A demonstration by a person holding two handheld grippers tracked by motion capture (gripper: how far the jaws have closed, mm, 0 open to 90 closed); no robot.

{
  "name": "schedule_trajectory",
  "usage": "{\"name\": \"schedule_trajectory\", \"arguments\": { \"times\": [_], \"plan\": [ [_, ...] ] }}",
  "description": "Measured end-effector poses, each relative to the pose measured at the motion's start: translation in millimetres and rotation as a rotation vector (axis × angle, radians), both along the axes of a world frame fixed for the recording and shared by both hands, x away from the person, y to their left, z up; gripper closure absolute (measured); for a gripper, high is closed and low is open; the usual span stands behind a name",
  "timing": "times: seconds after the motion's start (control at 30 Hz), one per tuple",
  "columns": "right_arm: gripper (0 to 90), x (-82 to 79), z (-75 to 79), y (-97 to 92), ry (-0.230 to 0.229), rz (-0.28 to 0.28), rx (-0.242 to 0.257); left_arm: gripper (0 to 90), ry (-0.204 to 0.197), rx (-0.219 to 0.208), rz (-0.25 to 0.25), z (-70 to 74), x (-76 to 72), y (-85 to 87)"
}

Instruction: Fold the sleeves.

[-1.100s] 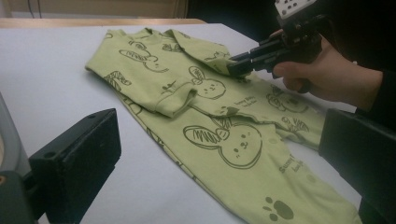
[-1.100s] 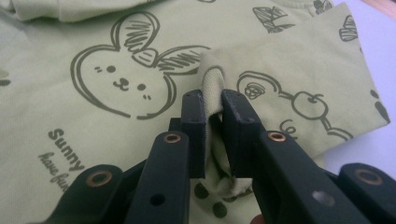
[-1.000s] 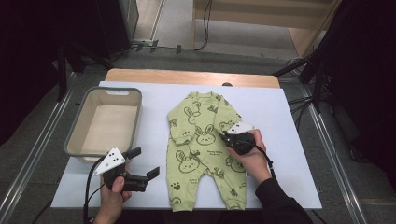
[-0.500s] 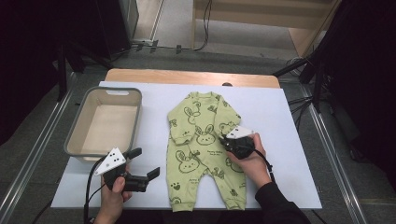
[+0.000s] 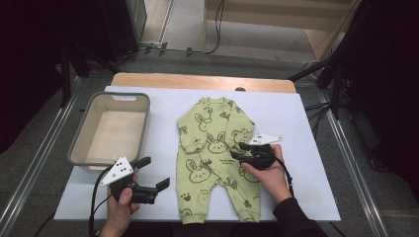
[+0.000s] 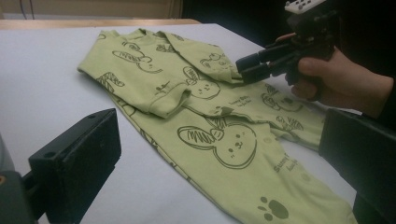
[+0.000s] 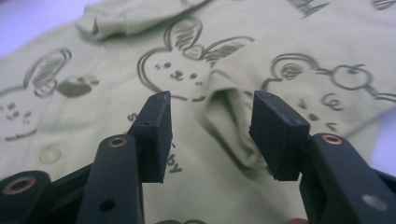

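The green romper point(image 5: 215, 163) lay flat on the white table point(image 5: 306, 128), right of the beige basket point(image 5: 109, 129). The right gripper point(image 5: 243, 150) had just spread its jaws, leaving the folded-in sleeve cuff point(image 7: 229, 126) lying loose between them, apparently a fold finished. The left gripper point(image 5: 154, 174) hovered near the romper's left edge, jaws spread and empty.

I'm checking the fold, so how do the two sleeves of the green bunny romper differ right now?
The left sleeve lies folded across the chest, clear of both grippers. The right sleeve is folded in too, but its cuff sits between the right gripper fingers, which have just been opening. Both lie flat on the green bunny-print romper.
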State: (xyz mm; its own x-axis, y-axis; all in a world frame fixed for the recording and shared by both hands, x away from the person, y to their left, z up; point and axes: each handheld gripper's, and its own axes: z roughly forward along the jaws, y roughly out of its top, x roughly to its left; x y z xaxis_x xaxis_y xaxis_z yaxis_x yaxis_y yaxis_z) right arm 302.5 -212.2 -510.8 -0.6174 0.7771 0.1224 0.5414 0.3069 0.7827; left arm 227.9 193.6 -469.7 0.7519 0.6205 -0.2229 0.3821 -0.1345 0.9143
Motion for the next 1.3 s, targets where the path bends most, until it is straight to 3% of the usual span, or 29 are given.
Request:
{"name": "schedule_trajectory", "arguments": {
  "times": [0.1, 0.23, 0.43, 0.63, 0.9, 1.13, 1.3],
  "plan": [
    [56.1, -0.6, 3.6, -12.0, -0.007, -0.046, 0.047, 0.0, 0.001, 0.003, -0.002, -0.1, 0.0, -0.5],
    [68.9, -1.7, 7.0, -24.3, -0.014, -0.095, 0.037, 0.0, -0.002, 0.003, -0.006, 0.0, -0.4, -1.0],
    [71.5, -5.6, 7.7, -39.8, -0.011, -0.157, 0.047, 0.0, -0.004, 0.003, -0.011, -0.1, -0.8, -1.7],
    [56.8, -12.4, 9.2, -49.7, -0.027, -0.18, 0.055, 0.0, -0.005, 0.007, -0.014, -0.8, -0.9, -2.9],
    [23.7, -24.5, 13.3, -64.7, -0.039, -0.23, 0.068, 0.0, -0.002, 0.015, -0.02, -1.8, -1.2, -5.1],
    [12.7, -37.7, 14.0, -79.0, -0.05, -0.243, 0.081, 0.0, -0.002, 0.019, -0.022, -2.7, -1.8, -7.1],
    [11.7, -46.9, 13.1, -89.4, -0.056, -0.262, 0.095, 0.0, -0.002, 0.022, -0.023, -2.8, -2.0, -7.6]
  ]
}}
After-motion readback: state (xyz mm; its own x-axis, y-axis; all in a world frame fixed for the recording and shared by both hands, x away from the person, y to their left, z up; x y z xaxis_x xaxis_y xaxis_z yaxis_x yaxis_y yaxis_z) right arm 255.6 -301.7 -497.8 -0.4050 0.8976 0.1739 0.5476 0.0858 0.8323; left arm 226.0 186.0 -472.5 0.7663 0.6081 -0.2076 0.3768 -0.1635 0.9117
